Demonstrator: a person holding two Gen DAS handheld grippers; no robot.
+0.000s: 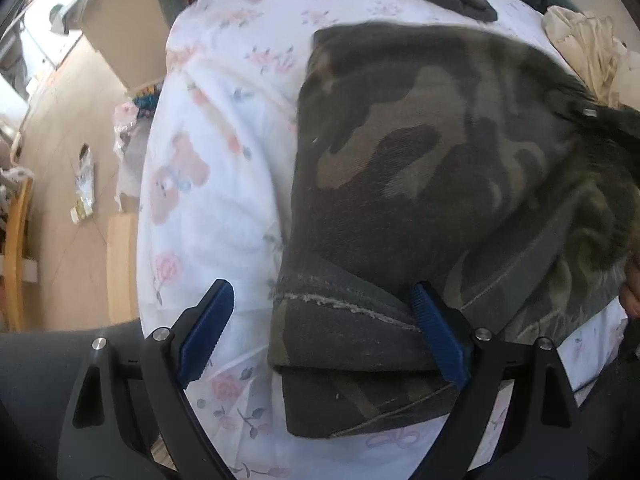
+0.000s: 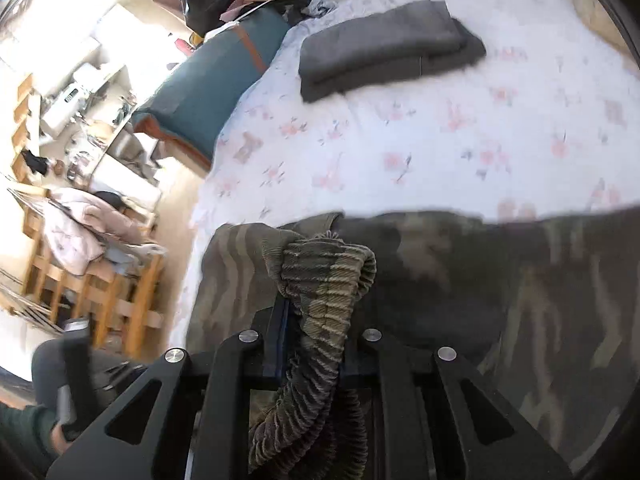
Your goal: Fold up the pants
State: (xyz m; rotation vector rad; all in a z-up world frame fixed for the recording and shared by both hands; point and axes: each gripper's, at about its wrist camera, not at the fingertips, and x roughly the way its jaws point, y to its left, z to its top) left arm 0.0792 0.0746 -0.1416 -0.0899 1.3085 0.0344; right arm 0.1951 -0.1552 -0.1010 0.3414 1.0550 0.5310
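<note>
Camouflage pants (image 1: 432,184) lie on a white floral bedsheet (image 1: 208,128). In the left wrist view my left gripper (image 1: 324,320) is open, its blue-padded fingers (image 1: 208,328) standing on either side of the folded leg hem (image 1: 344,336), right pad touching the cloth. In the right wrist view my right gripper (image 2: 320,312) is shut on the ribbed elastic waistband (image 2: 324,280) of the pants (image 2: 500,300) and holds it bunched above the rest of the cloth.
A folded dark grey garment (image 2: 384,44) lies farther up the bed. A teal pillow or bag (image 2: 208,92) sits at the bed's edge. Cream bedding (image 1: 588,48) lies at the far right. Wooden furniture (image 2: 92,280) and floor clutter lie beside the bed.
</note>
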